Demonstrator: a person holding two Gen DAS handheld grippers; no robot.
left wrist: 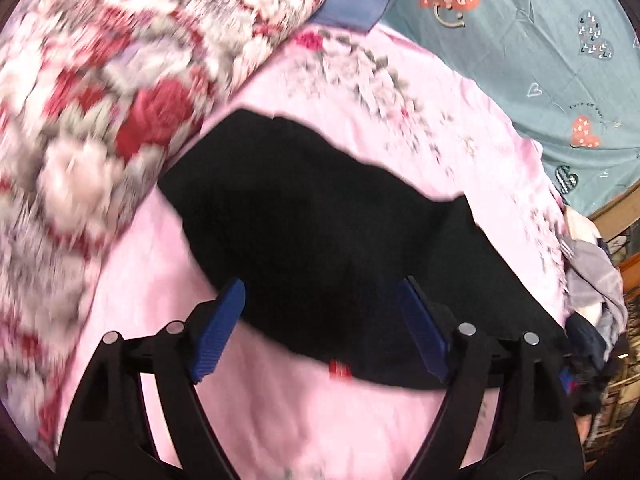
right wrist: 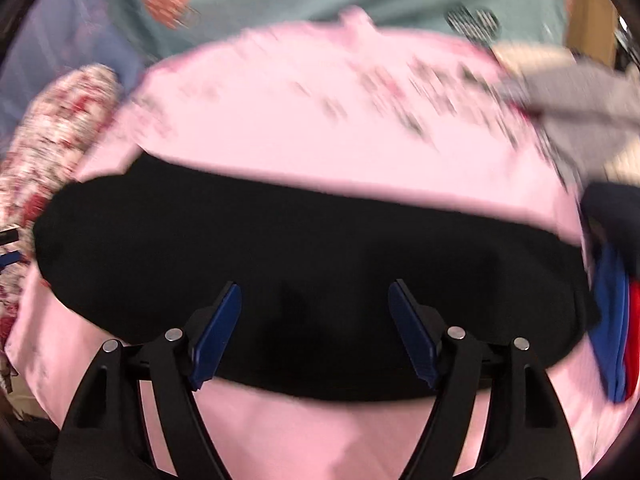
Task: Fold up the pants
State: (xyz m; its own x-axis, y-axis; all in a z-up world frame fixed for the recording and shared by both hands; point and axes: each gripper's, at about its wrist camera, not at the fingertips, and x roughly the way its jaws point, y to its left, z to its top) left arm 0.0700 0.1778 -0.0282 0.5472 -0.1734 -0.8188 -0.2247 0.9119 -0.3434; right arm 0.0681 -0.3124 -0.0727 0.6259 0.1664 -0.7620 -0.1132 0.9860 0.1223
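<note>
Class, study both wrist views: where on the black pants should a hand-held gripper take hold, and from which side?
Probably the near edge of the black pants, by the red tag. It lies flat on the pink sheet, so come in low from the near side. The left hand-held gripper already hangs open above it.

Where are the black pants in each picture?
Left wrist: black pants stretch across the middle, slanting toward the lower right, on the pink sheet.
Right wrist: pants band the middle, left to right.
Shared landmark: flowered red-and-white bedding at left.
</note>
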